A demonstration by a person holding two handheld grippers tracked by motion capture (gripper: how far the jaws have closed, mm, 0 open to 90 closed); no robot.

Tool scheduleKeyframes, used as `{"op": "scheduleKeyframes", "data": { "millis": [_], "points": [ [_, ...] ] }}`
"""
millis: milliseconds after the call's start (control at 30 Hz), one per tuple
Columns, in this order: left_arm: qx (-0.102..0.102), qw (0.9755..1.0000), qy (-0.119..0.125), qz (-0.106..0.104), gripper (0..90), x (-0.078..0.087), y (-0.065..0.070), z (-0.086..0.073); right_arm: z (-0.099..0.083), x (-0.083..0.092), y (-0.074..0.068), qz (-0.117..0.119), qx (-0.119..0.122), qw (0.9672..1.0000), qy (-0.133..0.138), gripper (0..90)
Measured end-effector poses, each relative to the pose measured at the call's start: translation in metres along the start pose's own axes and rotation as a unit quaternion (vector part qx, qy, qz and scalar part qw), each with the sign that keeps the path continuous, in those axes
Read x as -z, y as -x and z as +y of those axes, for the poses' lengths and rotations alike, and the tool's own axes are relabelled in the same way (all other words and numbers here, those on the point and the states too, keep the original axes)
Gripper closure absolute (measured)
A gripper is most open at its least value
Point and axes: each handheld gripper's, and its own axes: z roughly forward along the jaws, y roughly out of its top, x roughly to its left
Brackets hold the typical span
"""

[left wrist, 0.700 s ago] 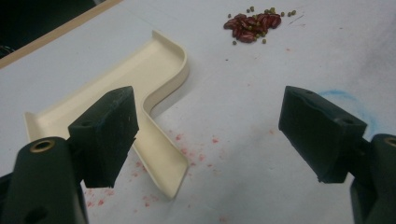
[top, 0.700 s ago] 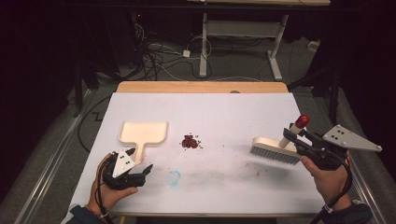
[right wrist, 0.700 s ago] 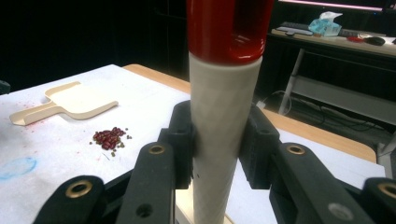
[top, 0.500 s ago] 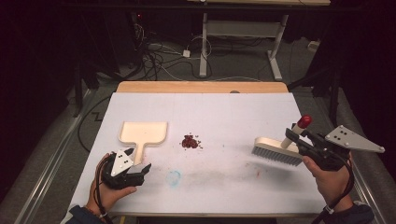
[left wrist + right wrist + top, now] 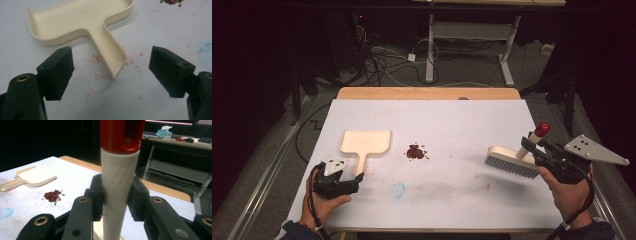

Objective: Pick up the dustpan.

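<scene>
Jaws wide; brush (image 5: 511, 161) clamped.

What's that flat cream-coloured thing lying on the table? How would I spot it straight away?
Look at the white table and go to its left half, just ahead of the left gripper, whose jaws stand open on either side of its handle tip. The dustpan lies flat there, left of the little heap of red beans. It is the one pale, shallow tray with a short straight handle.
</scene>
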Motion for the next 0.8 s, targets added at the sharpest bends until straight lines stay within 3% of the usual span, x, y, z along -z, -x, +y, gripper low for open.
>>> {"op": "scheduleKeyframes", "data": {
  "millis": [33, 100, 200, 300, 333, 367, 567, 667, 800],
  "points": [
    [0.023, 0.9996, -0.013, -0.003, 19.2, -0.003, -0.004, 0.000, 0.000, -0.001, 0.000, 0.000, 0.005, 1.0000, 0.000, 69.7],
    [0.039, 0.9991, -0.019, -0.003, 19.1, -0.005, -0.006, 0.001, 0.000, -0.003, -0.002, -0.002, 0.004, 1.0000, -0.003, 69.7],
    [0.047, 0.9983, -0.034, -0.004, 19.2, -0.012, -0.007, 0.005, -0.001, -0.006, -0.001, -0.001, 0.004, 1.0000, -0.007, 69.7],
    [0.057, 0.9967, -0.055, 0.019, 21.4, -0.033, -0.005, 0.015, -0.003, -0.008, 0.000, -0.005, 0.007, 0.9999, -0.011, 69.7],
    [0.057, 0.9967, -0.055, 0.019, 22.3, -0.033, -0.005, 0.015, -0.003, -0.009, -0.001, -0.006, 0.007, 0.9999, -0.010, 69.7],
    [0.073, 0.9950, -0.064, 0.024, 24.7, -0.044, -0.007, 0.019, -0.003, -0.010, -0.001, -0.006, 0.007, 0.9999, -0.009, 69.7],
    [0.113, 0.9909, -0.061, 0.041, 33.4, -0.064, -0.015, 0.031, -0.002, -0.012, -0.004, -0.002, 0.011, 0.9999, -0.008, 69.7],
    [0.107, 0.9911, -0.061, 0.051, 36.3, -0.069, -0.015, 0.034, -0.003, -0.014, -0.004, 0.001, 0.010, 0.9999, -0.011, 69.7],
    [0.100, 0.9921, -0.059, 0.048, 41.8, -0.070, -0.016, 0.035, -0.004, -0.016, -0.005, 0.003, 0.009, 0.9999, -0.015, 69.7]
  ]
}}
